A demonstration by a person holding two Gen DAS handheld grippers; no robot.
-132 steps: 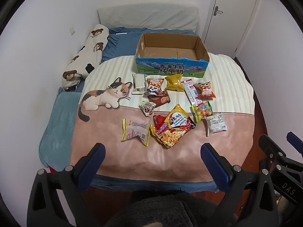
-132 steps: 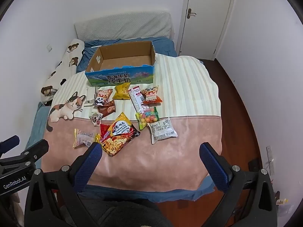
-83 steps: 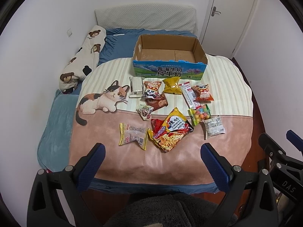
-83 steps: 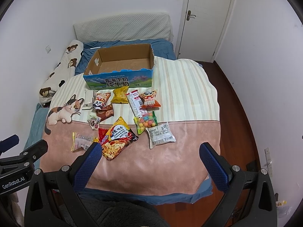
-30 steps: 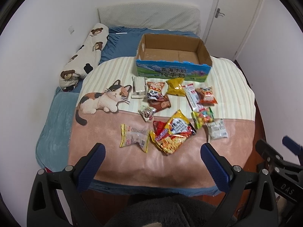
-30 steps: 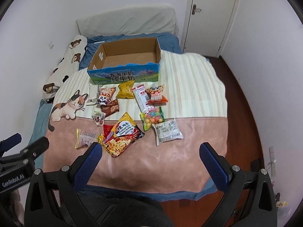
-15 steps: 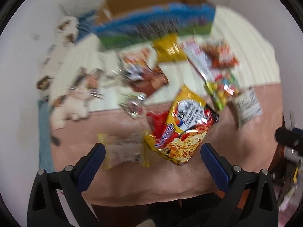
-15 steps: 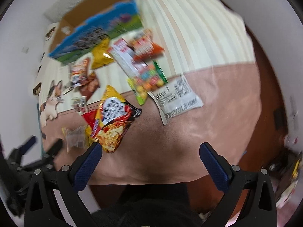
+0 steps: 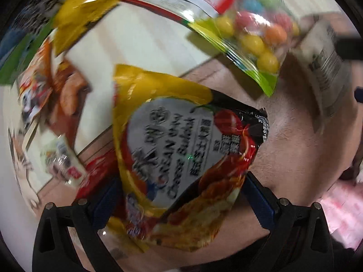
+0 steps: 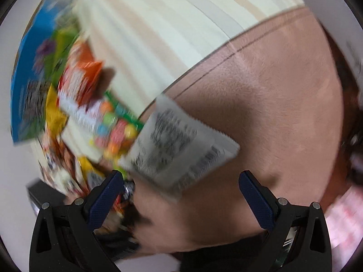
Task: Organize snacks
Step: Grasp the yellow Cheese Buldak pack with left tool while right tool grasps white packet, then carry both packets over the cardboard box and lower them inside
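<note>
Both tongs gape wide, holding nothing. The left gripper (image 9: 179,195) straddles the noodle pack (image 9: 181,158) on the blanket (image 9: 295,154); the right gripper (image 10: 181,190) nears the white packet (image 10: 179,145). Nothing looks sorted yet, I judge: candy bag (image 9: 254,34) and other snacks lie loose. Motion blur smears labels, and the box (image 10: 25,74) is cut off, its inside hidden.
</note>
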